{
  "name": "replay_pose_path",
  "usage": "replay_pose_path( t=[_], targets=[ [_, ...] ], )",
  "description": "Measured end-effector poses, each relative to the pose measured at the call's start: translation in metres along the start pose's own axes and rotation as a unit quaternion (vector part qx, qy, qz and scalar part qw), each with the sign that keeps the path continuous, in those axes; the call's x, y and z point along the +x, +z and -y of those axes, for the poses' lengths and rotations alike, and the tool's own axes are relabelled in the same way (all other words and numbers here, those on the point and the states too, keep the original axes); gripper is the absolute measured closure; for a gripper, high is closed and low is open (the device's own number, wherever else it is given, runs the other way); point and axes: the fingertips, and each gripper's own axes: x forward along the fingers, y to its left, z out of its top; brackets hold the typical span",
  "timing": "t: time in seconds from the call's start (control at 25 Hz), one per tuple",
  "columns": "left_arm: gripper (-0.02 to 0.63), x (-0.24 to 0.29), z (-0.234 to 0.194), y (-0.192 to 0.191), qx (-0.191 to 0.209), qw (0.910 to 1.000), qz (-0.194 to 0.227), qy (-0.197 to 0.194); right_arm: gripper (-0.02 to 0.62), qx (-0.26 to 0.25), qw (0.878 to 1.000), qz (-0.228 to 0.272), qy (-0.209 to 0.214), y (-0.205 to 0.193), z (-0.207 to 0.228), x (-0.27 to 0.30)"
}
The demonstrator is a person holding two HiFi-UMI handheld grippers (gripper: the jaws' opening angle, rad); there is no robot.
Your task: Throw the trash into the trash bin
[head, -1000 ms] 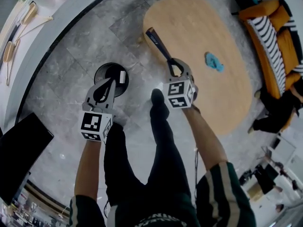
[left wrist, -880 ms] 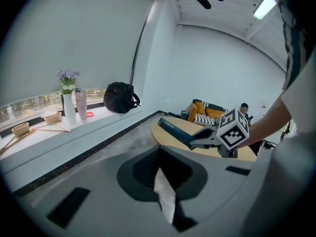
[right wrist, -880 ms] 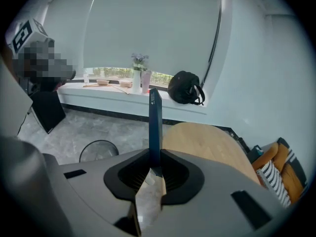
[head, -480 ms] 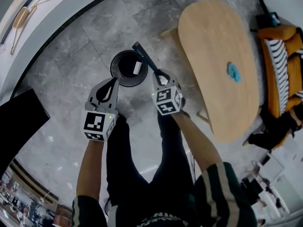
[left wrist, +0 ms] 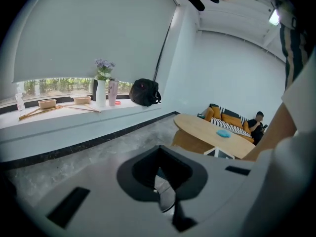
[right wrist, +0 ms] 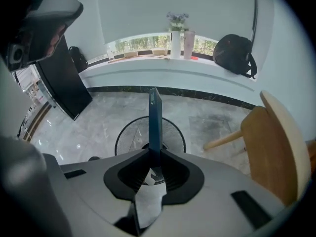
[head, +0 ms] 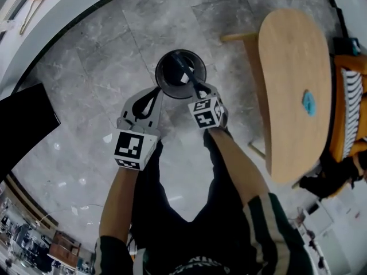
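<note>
The trash bin is a round black mesh basket on the grey stone floor, with a pale scrap inside it. My right gripper is shut on a flat dark blue box, which sticks out forward over the bin's mouth. In the right gripper view the box stands upright out of the right gripper, with the bin right behind it. My left gripper hangs by the bin's near left rim. Seen in its own view, the left gripper is shut and holds nothing.
An oval wooden table with a small blue thing on it stands to the right, an orange sofa beyond it. A black panel leans at the left. A white curved window ledge runs along the far side.
Both grippers have moved towards the bin and lower. The blue box, earlier over the floor beside the table, now hangs over the bin's mouth. The left gripper has come up to the bin's rim.
</note>
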Motion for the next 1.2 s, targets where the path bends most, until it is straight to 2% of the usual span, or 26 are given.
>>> replay_pose_path(
  t=[0.12, 0.4, 0.6, 0.76, 1.04, 1.2],
  targets=[
    [0.606, 0.008, -0.012, -0.014, -0.003, 1.0, 0.006, 0.003, 0.531, -0.002, 1.0, -0.019, 0.012, -0.009, -0.015, 0.034],
    [0.606, 0.031, -0.035, -0.042, 0.0, 0.9999, 0.012, 0.003, 0.531, -0.029, 0.993, -0.108, 0.03, -0.046, -0.03, 0.099],
    [0.606, 0.036, -0.043, -0.055, 0.001, 0.9999, 0.009, 0.005, 0.523, -0.023, 0.99, -0.127, 0.051, -0.058, -0.036, 0.119],
    [0.606, 0.031, -0.048, -0.053, 0.002, 1.0, 0.004, 0.004, 0.453, -0.003, 0.99, -0.126, 0.058, -0.052, -0.038, 0.116],
    [0.606, 0.008, -0.036, -0.031, 0.003, 0.9999, -0.008, -0.008, 0.453, 0.028, 0.996, -0.084, 0.033, -0.02, -0.031, 0.064],
    [0.606, -0.002, -0.02, -0.006, 0.01, 0.9996, -0.01, -0.024, 0.495, 0.053, 0.998, -0.033, 0.028, 0.006, -0.021, 0.015]
  ],
)
